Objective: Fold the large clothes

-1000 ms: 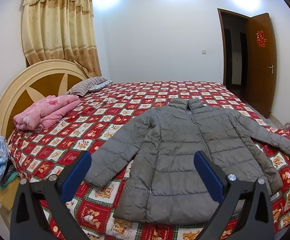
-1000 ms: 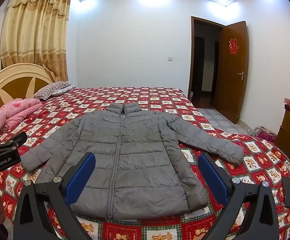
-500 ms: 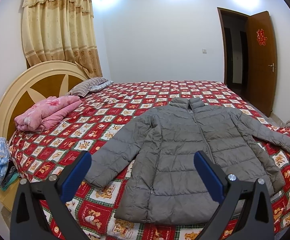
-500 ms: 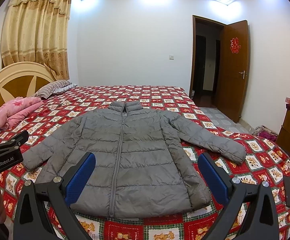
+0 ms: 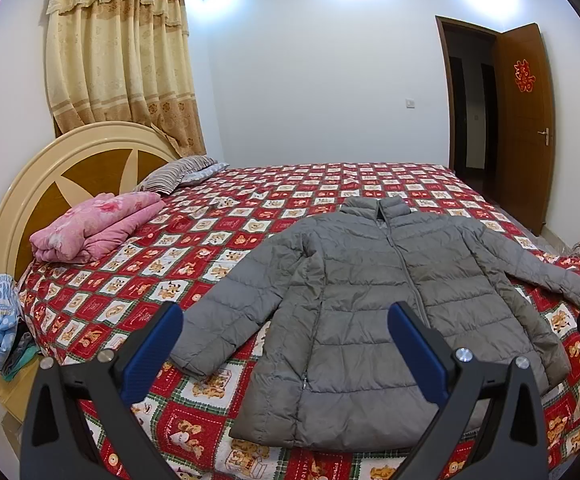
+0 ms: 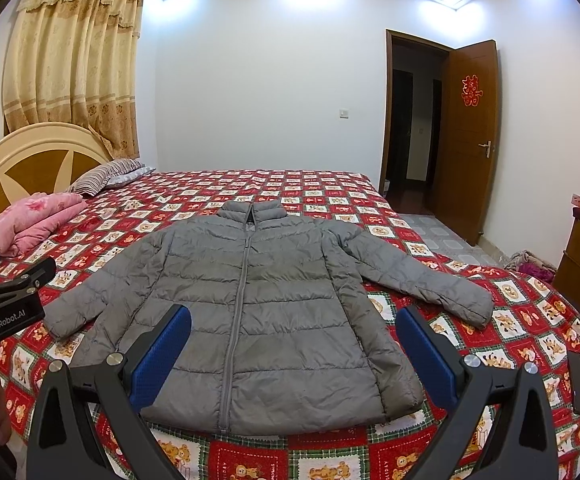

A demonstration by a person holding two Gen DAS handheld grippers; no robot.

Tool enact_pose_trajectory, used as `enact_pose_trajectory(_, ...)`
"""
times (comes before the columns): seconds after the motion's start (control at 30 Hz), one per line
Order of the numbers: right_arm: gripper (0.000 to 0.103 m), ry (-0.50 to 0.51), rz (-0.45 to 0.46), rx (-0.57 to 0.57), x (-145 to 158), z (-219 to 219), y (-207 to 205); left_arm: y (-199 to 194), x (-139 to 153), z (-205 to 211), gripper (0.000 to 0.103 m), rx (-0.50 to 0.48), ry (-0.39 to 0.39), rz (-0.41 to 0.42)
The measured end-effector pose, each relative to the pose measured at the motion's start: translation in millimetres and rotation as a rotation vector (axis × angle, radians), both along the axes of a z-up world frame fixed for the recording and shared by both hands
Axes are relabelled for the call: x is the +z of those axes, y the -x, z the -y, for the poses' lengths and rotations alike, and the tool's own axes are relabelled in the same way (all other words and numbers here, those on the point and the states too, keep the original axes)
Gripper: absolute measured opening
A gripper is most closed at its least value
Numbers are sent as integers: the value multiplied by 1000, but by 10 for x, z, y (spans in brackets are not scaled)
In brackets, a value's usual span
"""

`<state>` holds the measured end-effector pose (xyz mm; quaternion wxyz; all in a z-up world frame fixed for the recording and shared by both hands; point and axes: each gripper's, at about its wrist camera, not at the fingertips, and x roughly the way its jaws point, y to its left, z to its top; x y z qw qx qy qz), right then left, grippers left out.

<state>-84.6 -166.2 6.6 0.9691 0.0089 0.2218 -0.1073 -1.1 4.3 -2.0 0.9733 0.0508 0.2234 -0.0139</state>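
The jacket (image 5: 386, 308) lay flat, zip up, sleeves spread on the bed (image 5: 249, 208) in the left view, where the left gripper (image 5: 285, 344) hung wide open and empty; its near sleeve looked the best first pinch. In the right view the right gripper (image 6: 294, 344) gaped equally empty above the hem, and both should probably close on cuffs together.
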Motion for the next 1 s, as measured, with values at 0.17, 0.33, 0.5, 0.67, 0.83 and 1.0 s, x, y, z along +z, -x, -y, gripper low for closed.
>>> enact_pose_trajectory(0.17,102,1,-1,2,-5,4,-1,1,-4,6,103,2,1,2)
enact_pose_trajectory(0.33,102,0,-5,4,-12,-5,-12,9,-3,14,103,1,0,2)
enact_pose_trajectory(0.5,102,-2,-7,5,-16,-6,-15,7,-4,9,103,1,0,2)
enact_pose_trajectory(0.67,102,0,-7,4,-18,-13,-8,5,-6,7,103,1,1,2)
enact_pose_trajectory(0.83,102,-1,-8,4,-25,-10,-12,3,-6,10,103,0,0,2)
enact_pose_trajectory(1.0,102,-4,-16,4,-58,0,-34,-3,-25,-6,103,-1,1,-1)
